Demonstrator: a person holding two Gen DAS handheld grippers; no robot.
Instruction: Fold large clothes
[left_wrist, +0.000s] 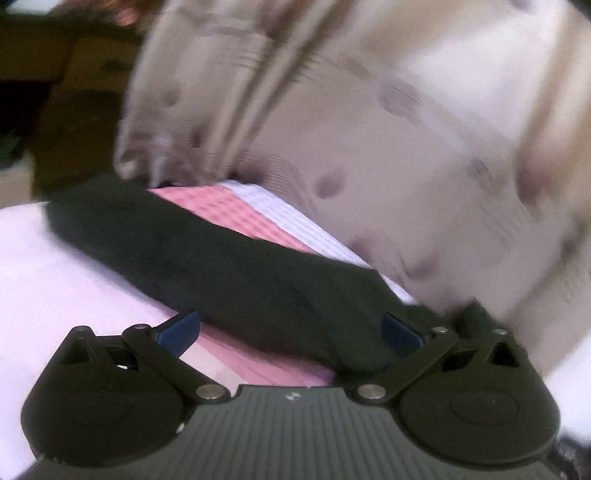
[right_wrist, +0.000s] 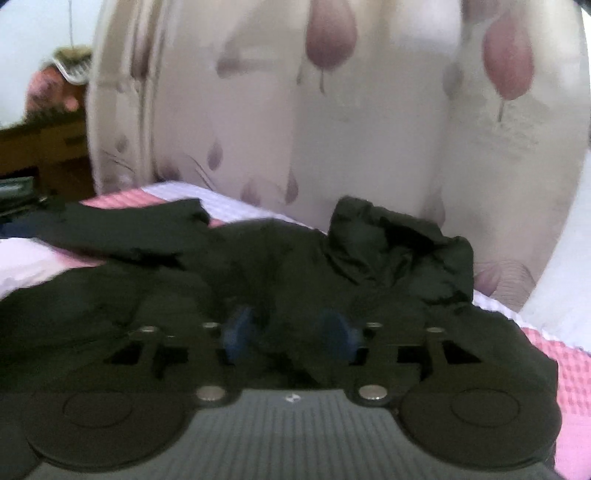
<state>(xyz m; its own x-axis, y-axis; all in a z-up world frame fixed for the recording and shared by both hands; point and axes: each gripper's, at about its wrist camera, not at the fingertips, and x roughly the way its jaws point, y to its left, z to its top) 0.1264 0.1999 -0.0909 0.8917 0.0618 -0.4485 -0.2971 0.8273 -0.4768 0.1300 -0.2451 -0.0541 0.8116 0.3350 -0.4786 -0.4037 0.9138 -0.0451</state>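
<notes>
My left gripper (left_wrist: 290, 328) stands wide open, a long fold of the dark green-black fabric garment (left_wrist: 207, 254) lying between its blue pads (left_wrist: 177, 330), unpinched. My right gripper (right_wrist: 291, 332) is half open over the crumpled garment, which lies on the pink-and-white checked bedspread (right_wrist: 569, 373) below a flowered cream curtain (right_wrist: 332, 110).

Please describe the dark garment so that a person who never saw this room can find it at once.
Look at the bed with the pink and white checked cover, in front of the pale headboard with mauve leaf shapes. The black garment lies crumpled across it. It is the only dark, plain cloth on the cover.
</notes>
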